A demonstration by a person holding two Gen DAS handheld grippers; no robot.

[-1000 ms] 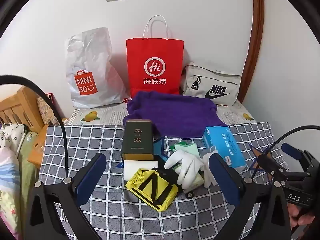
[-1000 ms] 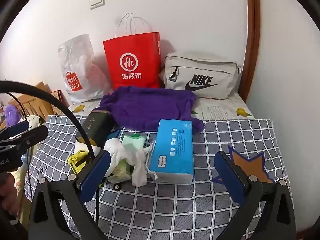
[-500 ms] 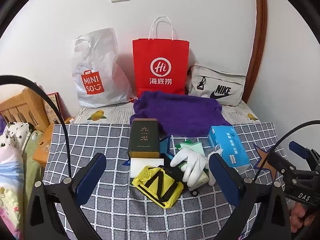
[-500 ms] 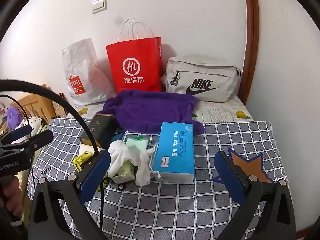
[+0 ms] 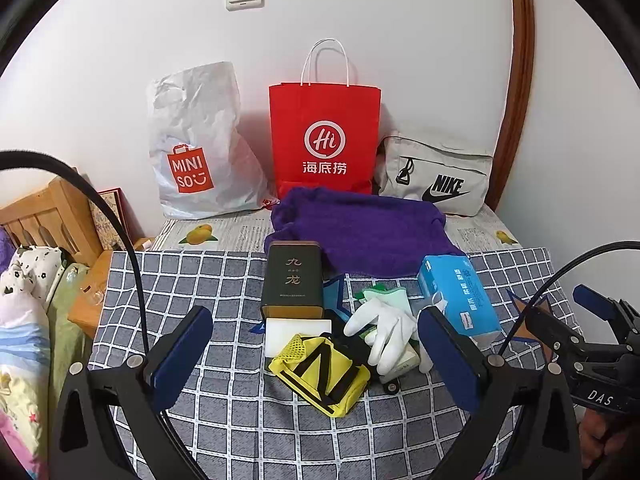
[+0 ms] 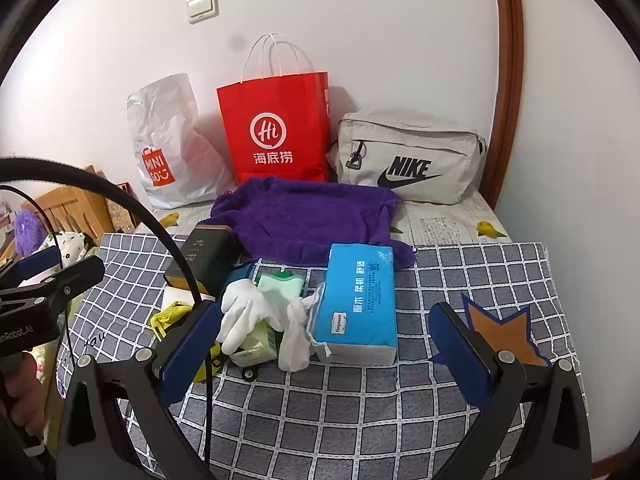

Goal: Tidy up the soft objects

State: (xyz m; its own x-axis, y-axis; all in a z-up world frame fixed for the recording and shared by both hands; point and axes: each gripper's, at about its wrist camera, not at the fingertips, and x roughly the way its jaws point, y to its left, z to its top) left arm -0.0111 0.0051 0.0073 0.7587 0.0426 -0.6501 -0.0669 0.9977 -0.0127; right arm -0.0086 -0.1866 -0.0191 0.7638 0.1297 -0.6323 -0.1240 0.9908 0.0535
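Both grippers hover above the near edge of the counter (image 5: 200,280), which wears a grey checked cloth. The left gripper (image 5: 316,356) has its fingers spread wide and empty; the right gripper (image 6: 324,348) likewise, nothing between them. At the counter's centre lie a white glove (image 5: 384,328), a yellow mesh pouch (image 5: 320,376) at its 7 o'clock, and a blue tissue pack (image 6: 356,304) at its 3 o'clock. A purple towel (image 5: 360,232) spreads at 12 o'clock, in front of a red paper bag (image 5: 324,136).
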